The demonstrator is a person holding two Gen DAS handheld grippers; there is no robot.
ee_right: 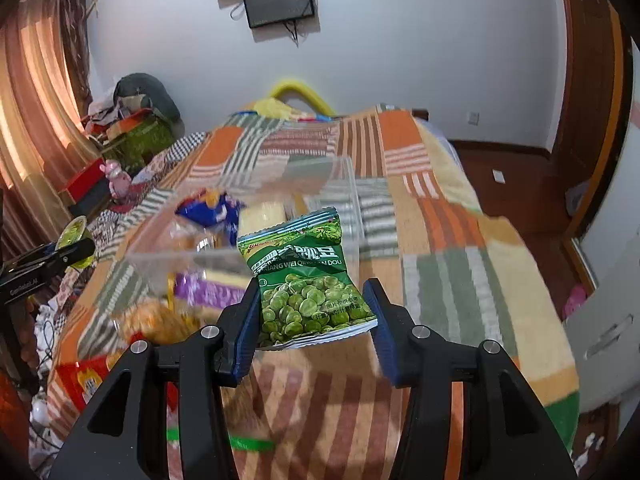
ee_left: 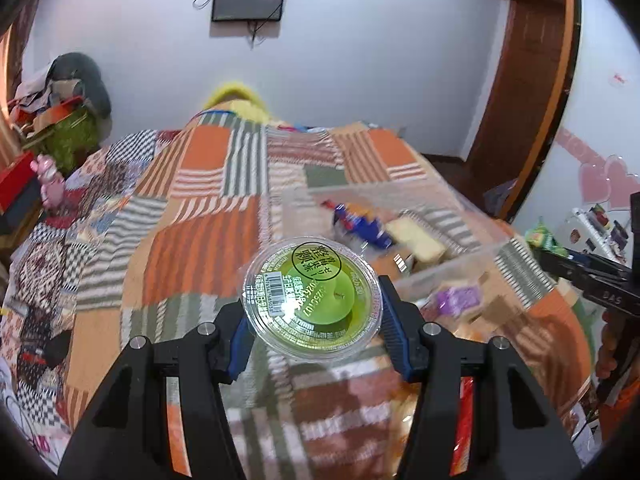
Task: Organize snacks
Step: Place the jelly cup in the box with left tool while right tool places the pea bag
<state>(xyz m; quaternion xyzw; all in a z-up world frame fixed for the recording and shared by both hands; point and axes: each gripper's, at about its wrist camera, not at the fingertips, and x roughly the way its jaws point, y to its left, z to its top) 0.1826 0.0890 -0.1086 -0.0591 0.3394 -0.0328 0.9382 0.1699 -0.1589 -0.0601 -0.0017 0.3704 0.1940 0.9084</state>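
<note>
A round clear cup of green jelly [ee_left: 314, 300] with a printed lid hangs above the patchwork bedspread, and my left gripper [ee_left: 314, 316] is shut on its sides. My right gripper [ee_right: 312, 306] is shut on a green packet of peas [ee_right: 308, 280], held upright off the bed. Beyond both stands a clear plastic box [ee_right: 188, 256] with a blue packet [ee_right: 212, 208] and a pale yellow cake [ee_right: 264, 216] inside. In the right wrist view the left gripper and its cup [ee_right: 72, 236] show at the left edge.
A purple packet [ee_right: 208, 292], an orange snack bag [ee_right: 160, 320] and a red bag [ee_right: 84, 380] lie on the bedspread [ee_right: 440, 240] near the box. Piled clutter [ee_left: 60, 120] sits beside the bed on the left. Wooden floor [ee_right: 520, 176] and a door frame [ee_left: 532, 80] are on the right.
</note>
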